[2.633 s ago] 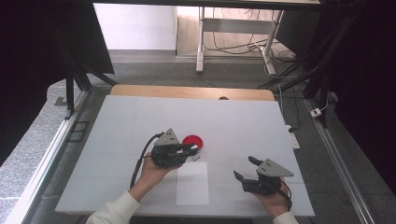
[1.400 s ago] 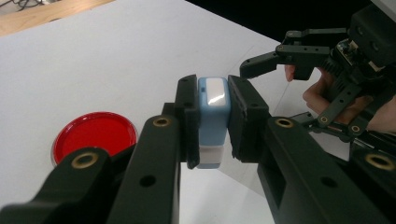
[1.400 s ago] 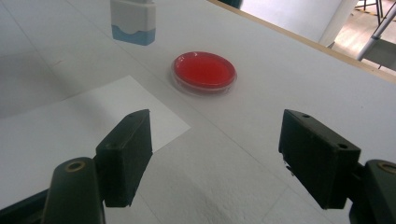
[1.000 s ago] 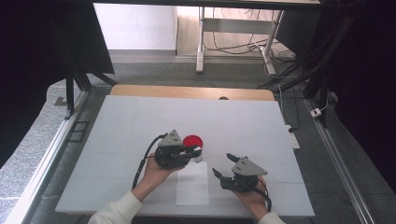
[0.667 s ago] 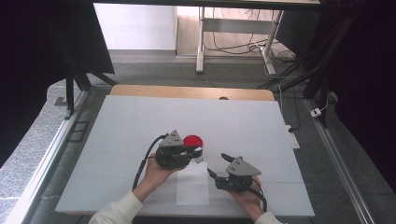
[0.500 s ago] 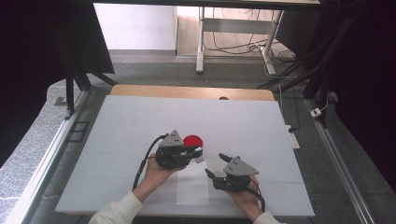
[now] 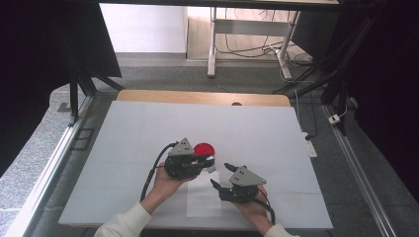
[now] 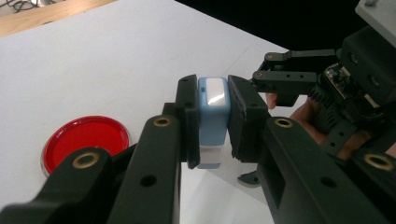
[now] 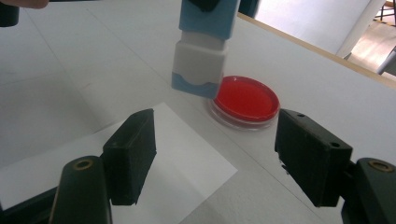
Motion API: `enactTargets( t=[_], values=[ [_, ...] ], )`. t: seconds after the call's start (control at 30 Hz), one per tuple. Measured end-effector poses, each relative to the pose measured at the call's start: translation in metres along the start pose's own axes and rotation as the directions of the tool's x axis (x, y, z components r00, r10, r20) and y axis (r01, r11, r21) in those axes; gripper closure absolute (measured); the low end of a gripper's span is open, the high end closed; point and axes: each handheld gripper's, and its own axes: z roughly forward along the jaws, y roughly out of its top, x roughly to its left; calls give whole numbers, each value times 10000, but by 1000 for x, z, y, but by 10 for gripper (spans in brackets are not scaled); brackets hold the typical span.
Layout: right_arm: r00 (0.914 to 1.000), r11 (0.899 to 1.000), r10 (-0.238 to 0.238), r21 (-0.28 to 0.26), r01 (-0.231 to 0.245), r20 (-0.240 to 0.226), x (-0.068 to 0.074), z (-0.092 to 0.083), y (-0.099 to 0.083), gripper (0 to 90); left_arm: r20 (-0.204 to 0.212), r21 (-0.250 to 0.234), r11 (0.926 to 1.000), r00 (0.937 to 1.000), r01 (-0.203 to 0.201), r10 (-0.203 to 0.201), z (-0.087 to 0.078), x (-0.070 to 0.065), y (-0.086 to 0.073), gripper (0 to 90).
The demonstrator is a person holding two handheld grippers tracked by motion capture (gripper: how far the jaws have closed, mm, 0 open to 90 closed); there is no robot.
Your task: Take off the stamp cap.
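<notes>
My left gripper (image 7: pixel 209 162) is shut on a small light-blue and white stamp-like block (image 8: pixel 213 116), held just above the table beside a round red dish (image 7: pixel 204 149). In the right gripper view the block (image 9: pixel 201 51) hangs white end down, in front of the red dish (image 9: pixel 243 100). My right gripper (image 7: pixel 220 174) stands open over a white sheet of paper (image 7: pixel 204 197), close to the right of the block. Its jaws have just been closing a little, with nothing between them. One of its fingers (image 8: pixel 299 79) shows behind the block in the left gripper view.
The white table top (image 7: pixel 257 128) has a wooden strip (image 7: pixel 202 97) along its far edge. Black frame posts and cables stand beyond it. A cable trails from each gripper toward the near edge.
My right gripper has moved left across the table, onto the paper and close to the held block. The left gripper and the block have stayed still.
</notes>
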Motion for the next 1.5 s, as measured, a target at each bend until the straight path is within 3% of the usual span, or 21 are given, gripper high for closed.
enactTargets(
  t=[0.27,0.6,1.5],
  values=[
    [9997,9999,128,-12,-128,-218,2,4,3,319,46,13,10000,10000,4,-4,2,-1,-1,749],
    [9986,9993,371,77,-368,-386,5,9,7,420,106,-7,10000,9999,32,-32,2,-2,-1,750],
    [9979,9980,578,266,-570,-284,6,14,9,530,133,-20,10000,9999,-11,12,4,-3,-2,749]
  ],
)
